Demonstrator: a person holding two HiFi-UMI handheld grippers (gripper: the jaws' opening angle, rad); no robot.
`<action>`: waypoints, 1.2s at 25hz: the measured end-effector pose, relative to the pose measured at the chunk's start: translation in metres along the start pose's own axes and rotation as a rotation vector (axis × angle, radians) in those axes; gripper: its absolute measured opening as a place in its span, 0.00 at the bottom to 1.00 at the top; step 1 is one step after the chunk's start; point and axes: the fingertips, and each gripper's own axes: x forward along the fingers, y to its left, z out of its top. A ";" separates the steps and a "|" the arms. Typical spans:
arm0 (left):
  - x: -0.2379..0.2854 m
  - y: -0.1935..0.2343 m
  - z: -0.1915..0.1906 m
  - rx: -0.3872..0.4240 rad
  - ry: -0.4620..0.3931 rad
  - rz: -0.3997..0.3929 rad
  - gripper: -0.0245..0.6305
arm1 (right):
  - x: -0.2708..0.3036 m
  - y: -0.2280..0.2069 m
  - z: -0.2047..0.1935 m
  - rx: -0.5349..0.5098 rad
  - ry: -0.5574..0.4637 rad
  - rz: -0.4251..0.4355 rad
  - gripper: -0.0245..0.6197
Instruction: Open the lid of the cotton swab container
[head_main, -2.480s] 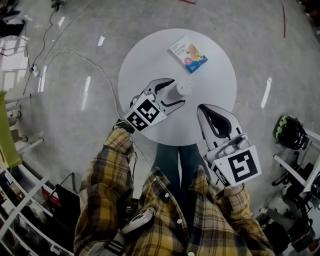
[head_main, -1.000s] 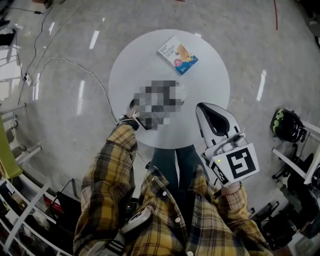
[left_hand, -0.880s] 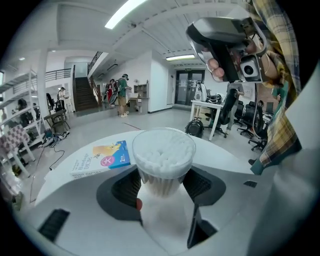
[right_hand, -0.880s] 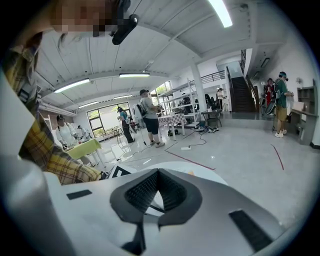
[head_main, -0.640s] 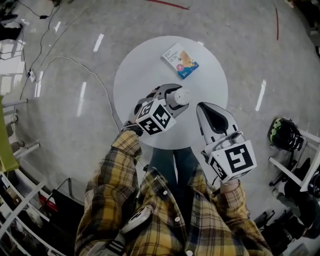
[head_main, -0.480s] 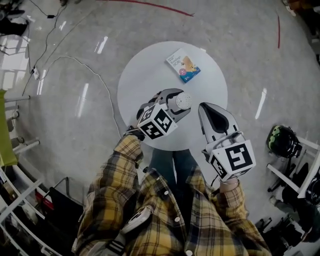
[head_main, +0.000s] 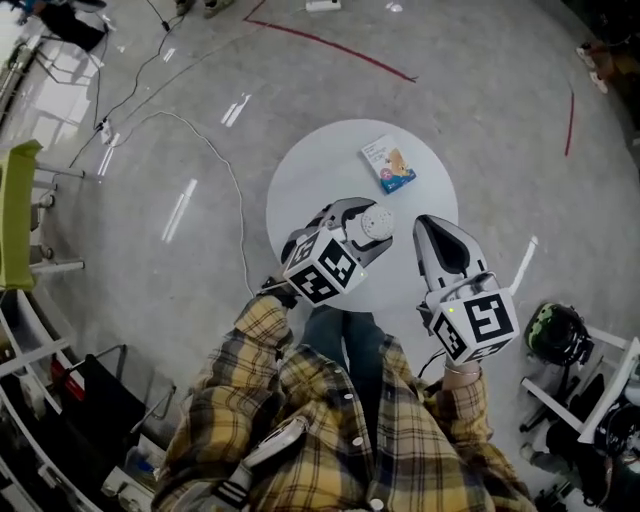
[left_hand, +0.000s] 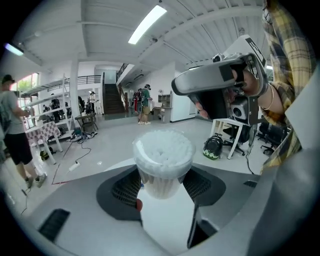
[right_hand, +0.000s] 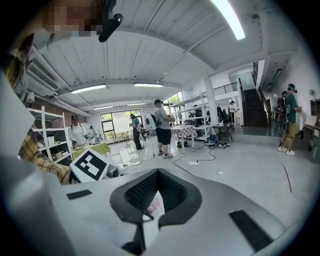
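Squarely between left fingers (left_hand: 120, 192), cotton swab container (left_hand: 163, 175) clamped, lid (left_hand: 163, 146) seemingly on, right fingers (right_hand: 186, 200) together, empty

A big open lab hall: polished floor (head_main: 480, 90), trailing cable (head_main: 238, 200), shelving rack (right_hand: 46, 110), strip light (right_hand: 227, 17), staircase (right_hand: 251, 107).

swab container (head_main: 376, 219) in the left gripper (head_main: 366, 226), right gripper (head_main: 433, 222) beside it, packet (head_main: 388, 165) behind on table (head_main: 320, 180).
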 end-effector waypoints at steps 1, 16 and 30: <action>-0.007 -0.001 0.006 -0.011 0.005 0.012 0.45 | -0.003 0.003 0.006 -0.014 -0.008 0.009 0.06; -0.148 -0.010 0.081 -0.150 -0.019 0.162 0.45 | -0.043 0.083 0.098 -0.180 -0.158 0.192 0.06; -0.217 -0.047 0.093 -0.147 0.014 0.187 0.45 | -0.070 0.155 0.128 -0.291 -0.209 0.354 0.06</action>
